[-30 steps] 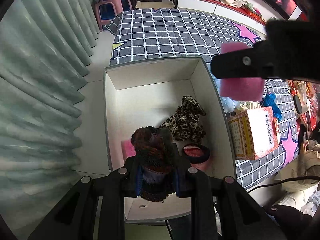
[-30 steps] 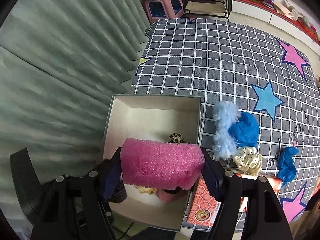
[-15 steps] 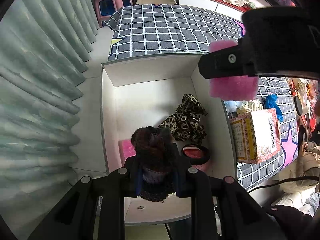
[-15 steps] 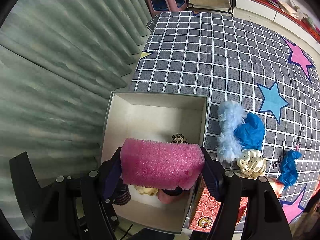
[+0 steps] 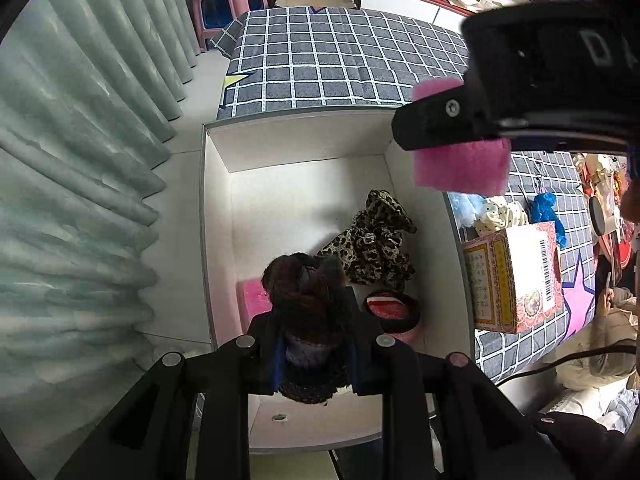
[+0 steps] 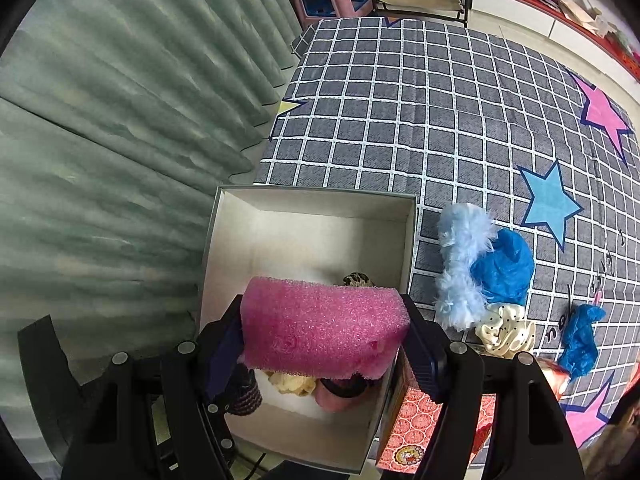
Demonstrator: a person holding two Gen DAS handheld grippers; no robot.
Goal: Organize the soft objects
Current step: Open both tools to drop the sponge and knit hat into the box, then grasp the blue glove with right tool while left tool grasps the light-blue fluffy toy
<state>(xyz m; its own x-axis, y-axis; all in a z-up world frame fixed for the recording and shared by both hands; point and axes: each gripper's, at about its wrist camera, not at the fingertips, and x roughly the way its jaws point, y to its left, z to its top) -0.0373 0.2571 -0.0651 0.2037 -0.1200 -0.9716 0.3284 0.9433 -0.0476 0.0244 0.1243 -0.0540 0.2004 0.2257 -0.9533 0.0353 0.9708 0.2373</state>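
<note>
L gripper (image 5: 314, 344): I see it clamped on dark knitted scrunchie (image 5: 304, 300), held over near end of white box (image 5: 216, 220). R gripper (image 6: 326, 340): clamped on pink foam block (image 6: 322, 328), held above box's R side; block also visible in L view (image 5: 460, 164). In box: leopard scrunchie (image 5: 374, 240), red/black scrunchie (image 5: 390, 308), 2nd pink foam piece (image 5: 252, 300) by L wall. On checked cloth (image 6: 420, 100) beside box: pale blue fluffy item (image 6: 460, 264), blue fabric (image 6: 504, 268), cream dotted scrunchie (image 6: 506, 330).
</note>
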